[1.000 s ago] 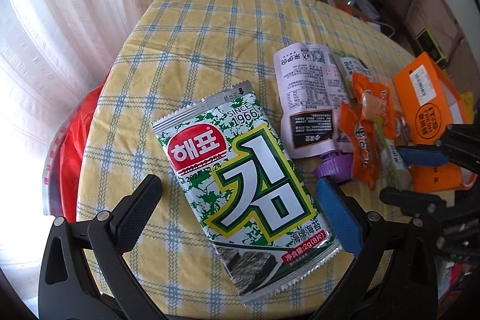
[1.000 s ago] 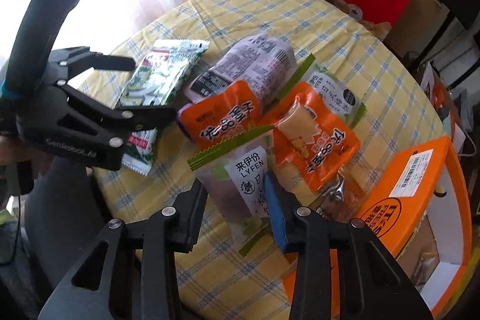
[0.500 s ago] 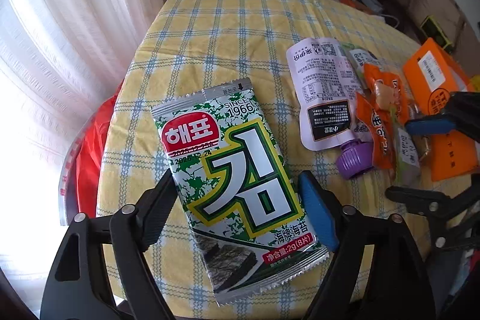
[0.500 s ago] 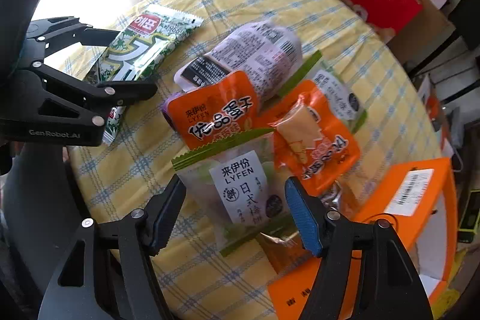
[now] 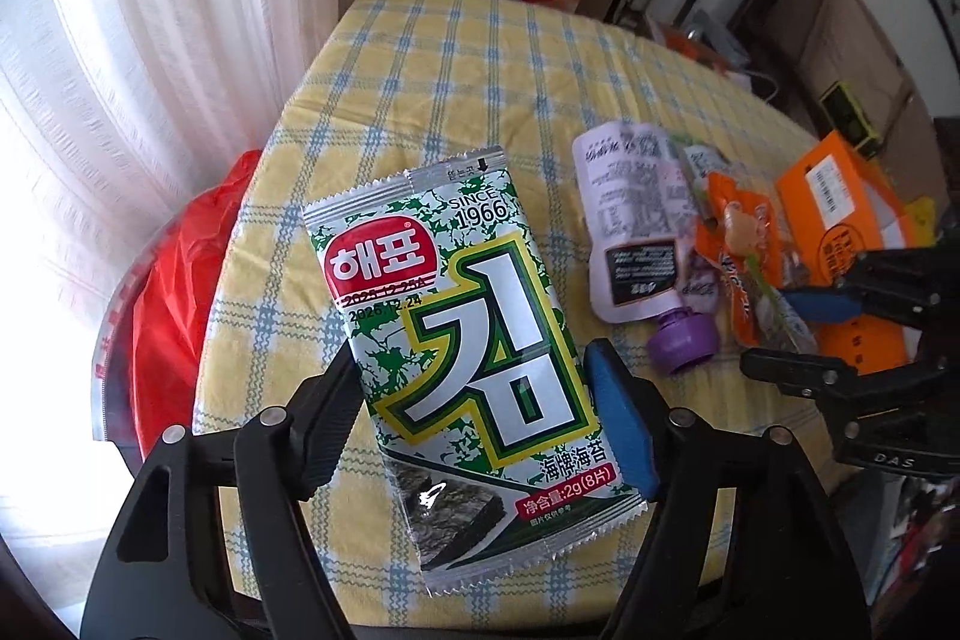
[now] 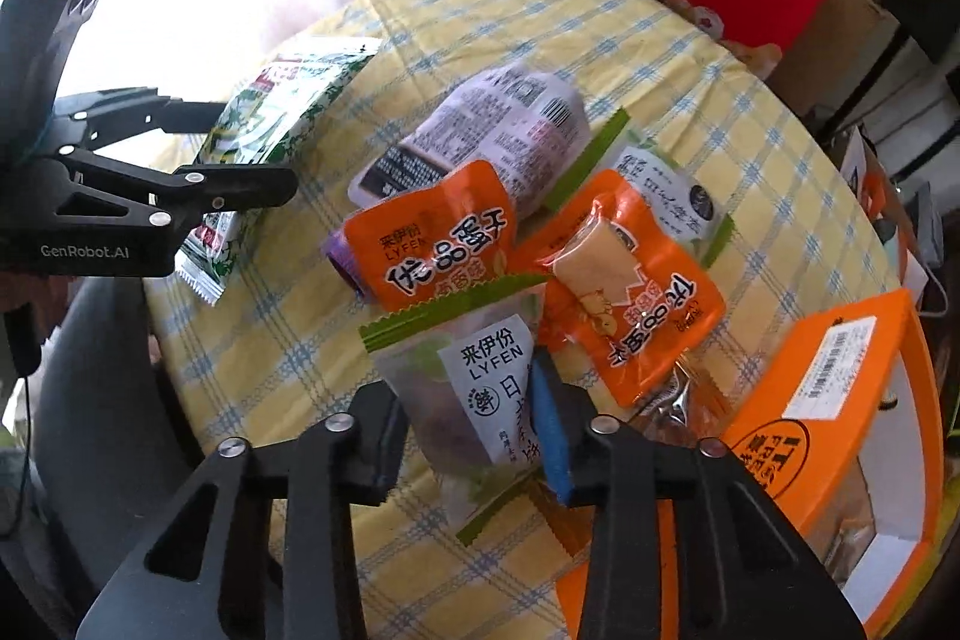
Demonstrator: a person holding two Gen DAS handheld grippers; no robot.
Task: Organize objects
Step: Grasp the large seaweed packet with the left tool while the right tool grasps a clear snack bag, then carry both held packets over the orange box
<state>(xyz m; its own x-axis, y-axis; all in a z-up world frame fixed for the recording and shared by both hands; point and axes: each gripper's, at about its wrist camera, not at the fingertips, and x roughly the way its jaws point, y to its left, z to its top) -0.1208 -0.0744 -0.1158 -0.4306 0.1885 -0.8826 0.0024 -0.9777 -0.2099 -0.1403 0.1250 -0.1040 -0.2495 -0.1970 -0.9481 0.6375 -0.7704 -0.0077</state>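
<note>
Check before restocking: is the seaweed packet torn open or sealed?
Sealed, it seems: the seaweed packet shows both crimped ends unbroken, and it looks flat and whole.

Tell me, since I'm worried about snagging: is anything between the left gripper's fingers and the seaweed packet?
Nothing visible. The seaweed packet already lies between the closing fingers of the left gripper, with its long edges at the pads. The purple-capped pouch and the other snacks lie off to the right, clear of it.
</note>
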